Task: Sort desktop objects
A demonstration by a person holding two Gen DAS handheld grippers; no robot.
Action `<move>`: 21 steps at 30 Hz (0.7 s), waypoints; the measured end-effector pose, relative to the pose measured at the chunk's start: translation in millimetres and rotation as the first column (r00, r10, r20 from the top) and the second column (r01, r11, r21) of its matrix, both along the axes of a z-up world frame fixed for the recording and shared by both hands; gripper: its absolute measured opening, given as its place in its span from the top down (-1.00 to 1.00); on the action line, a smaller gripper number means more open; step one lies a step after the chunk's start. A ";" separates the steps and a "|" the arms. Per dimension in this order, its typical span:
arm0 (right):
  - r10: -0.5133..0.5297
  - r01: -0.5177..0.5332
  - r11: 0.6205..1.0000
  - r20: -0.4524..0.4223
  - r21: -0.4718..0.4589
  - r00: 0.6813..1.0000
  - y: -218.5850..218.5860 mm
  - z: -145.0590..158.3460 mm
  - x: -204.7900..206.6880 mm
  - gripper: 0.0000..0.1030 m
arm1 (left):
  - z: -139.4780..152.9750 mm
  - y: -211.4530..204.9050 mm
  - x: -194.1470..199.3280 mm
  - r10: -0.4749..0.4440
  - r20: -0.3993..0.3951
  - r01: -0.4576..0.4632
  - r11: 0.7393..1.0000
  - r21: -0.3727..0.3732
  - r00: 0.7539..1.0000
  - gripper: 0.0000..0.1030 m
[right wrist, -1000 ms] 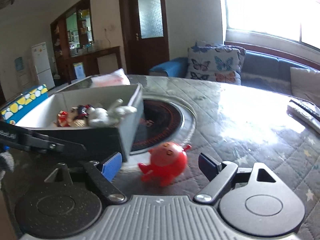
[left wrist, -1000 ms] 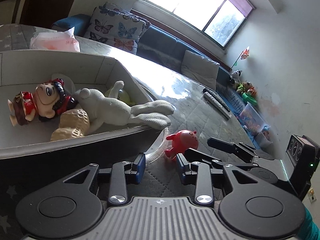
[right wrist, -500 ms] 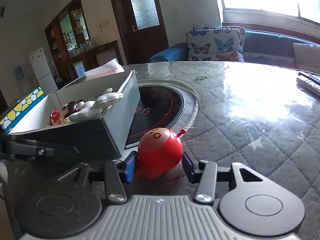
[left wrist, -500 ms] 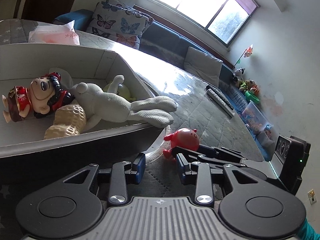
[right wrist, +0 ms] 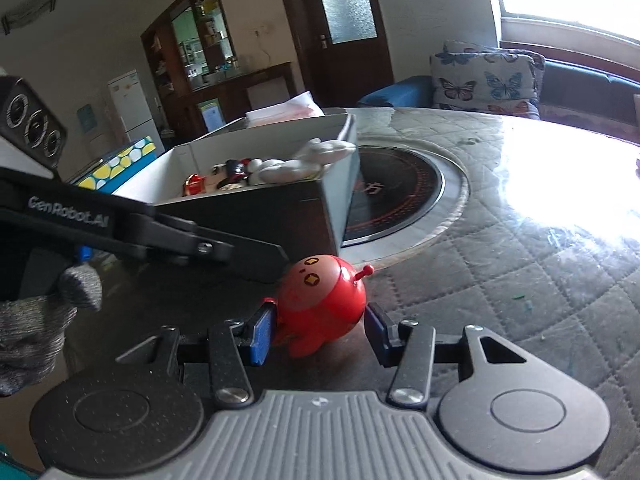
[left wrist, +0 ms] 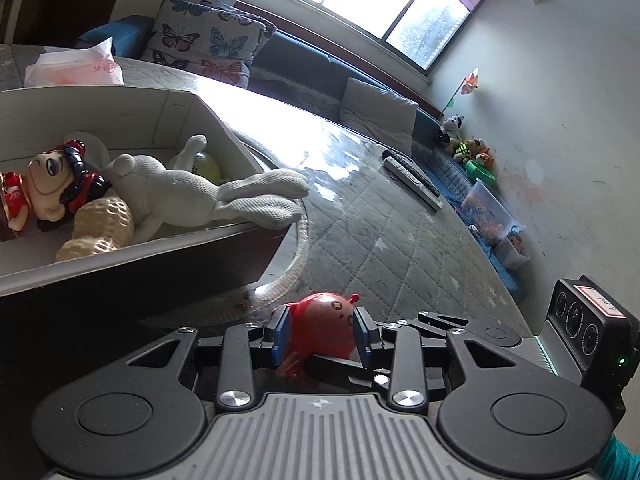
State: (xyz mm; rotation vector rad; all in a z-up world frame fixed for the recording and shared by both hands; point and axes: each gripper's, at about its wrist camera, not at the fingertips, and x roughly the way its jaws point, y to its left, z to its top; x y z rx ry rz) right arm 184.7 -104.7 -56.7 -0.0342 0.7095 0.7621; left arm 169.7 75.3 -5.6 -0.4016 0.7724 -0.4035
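Now the box (left wrist: pixel 100 120) holds rabbit (left wrist: pixel 172 188) and doll (left wrist: pixel 44 188); right gripper (right wrist: pixel 320 332) grips red toy (right wrist: pixel 320 300).

Red toy (right wrist: pixel 320 304), round, yellow diamond marks on face, red-knobbed antenna. Gripper pads (right wrist: pixel 262 334) blue, frames black, ribbed grey base. Box (left wrist: pixel 168 240) white inside, dark outside. Plush rabbit (left wrist: pixel 192 196) off-white. Doll (left wrist: pixel 44 184) in red and black. Peanut-shaped toy (left wrist: pixel 98 230) tan, netted texture. Tablecloth (right wrist: pixel 500 280) grey, quilted diamonds, small white stars. Cushion (left wrist: pixel 204 42) pale, butterfly print in blue, pink, black. Glove (right wrist: pixel 36 328) grey knit. Side box (right wrist: pixel 120 164) blue with yellow and white ovals.
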 end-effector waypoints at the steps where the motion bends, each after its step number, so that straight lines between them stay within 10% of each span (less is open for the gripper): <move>1: 0.001 -0.001 1.000 -0.002 0.003 1.000 -0.3 0.7 -1.3 0.04 | -0.2 -0.8 0.5 -0.005 -0.001 0.005 1.000 0.001 1.000 0.29; 21: 0.008 -0.008 1.000 -0.015 0.010 1.000 3.1 -0.8 -5.8 0.03 | -15.3 9.1 6.1 -0.020 -0.031 0.018 0.998 -0.062 0.999 0.26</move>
